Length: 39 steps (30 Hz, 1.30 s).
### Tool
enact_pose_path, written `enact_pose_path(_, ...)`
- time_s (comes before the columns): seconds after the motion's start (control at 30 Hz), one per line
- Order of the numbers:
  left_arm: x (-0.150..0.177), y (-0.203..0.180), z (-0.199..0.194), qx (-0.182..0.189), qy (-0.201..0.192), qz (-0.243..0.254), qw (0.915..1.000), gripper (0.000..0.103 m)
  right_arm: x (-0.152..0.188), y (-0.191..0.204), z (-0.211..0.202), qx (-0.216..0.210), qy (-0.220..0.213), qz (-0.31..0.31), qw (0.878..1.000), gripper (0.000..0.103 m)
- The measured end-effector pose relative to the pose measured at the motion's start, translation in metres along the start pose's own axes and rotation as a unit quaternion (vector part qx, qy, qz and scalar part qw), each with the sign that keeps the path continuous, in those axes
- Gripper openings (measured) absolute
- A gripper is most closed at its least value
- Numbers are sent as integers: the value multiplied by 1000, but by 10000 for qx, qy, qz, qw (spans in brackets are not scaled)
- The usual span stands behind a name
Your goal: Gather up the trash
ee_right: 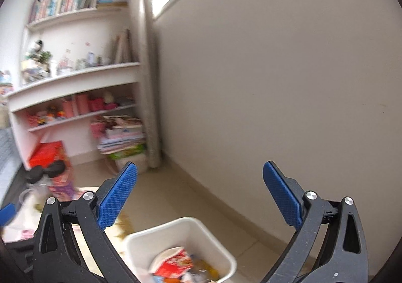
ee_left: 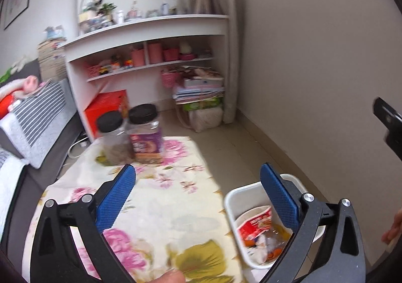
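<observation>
Left wrist view: my left gripper (ee_left: 198, 182) stands with its jaws spread to full width, nothing between the blue pads (ee_left: 116, 197). Below the right-hand pad sits a white rectangular waste bin (ee_left: 232, 198) on the floor, just beside the edge of the floral tablecloth (ee_left: 160, 210). The bin holds the collected trash: a red-and-white instant noodle cup lid (ee_left: 253, 225) lying on top of crumpled clear and orange wrappers (ee_left: 270, 247). Two black-lidded clear plastic jars (ee_left: 144, 132) stand touching at the far end of the cloth. A fingertip shows at the bottom edge. At the right edge, part of my right gripper (ee_left: 388, 127) is visible, well above the bin. Right wrist view: my right gripper (ee_right: 199, 177) also has its jaws fully apart and empty, pointed slightly downward toward the wall. The waste bin (ee_right: 163, 232) lies low in the frame, between the pads, with the red lid (ee_right: 173, 264) inside; detail is blurred.
</observation>
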State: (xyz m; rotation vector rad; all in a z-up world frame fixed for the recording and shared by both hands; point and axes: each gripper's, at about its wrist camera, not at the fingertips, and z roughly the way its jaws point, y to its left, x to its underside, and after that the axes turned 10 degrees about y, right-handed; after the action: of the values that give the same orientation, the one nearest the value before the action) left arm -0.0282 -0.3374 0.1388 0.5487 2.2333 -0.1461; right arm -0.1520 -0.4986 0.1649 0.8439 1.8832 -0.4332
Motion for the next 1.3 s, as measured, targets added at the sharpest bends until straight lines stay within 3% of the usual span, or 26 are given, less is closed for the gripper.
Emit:
enact_pose_path(0.1, 3, 27, -4, -590, 219, -44, 9980, 96, 8, 14, -9, -274, 150, 0, 9995, 96)
enact_pose_path(0.2, 10, 53, -13, -919, -14, -152, 9957, 96, 19, 32, -14, -403, 302, -127, 9987, 96)
enact_pose_path(0.4, 25, 104, -18, -601, 55, -690, 9958, 96, 44, 74, -13, -713, 490, -361, 9956, 96)
enact_pose_path(0.53, 36, 120, -13, -706, 143, -837, 9939, 96, 65, 97, -3, -857, 737, -570, 9920, 96)
enact_pose_path(0.77, 46, 129, -14, -892, 92, -901, 9919, 96, 79, 116, 4, -999, 822, -695, 9892, 96)
enact_pose_path(1.3, 45, 122, -16, -844, -3, -891, 9924, 96, 80, 115, 3, -1106, 868, -691, 9877, 96)
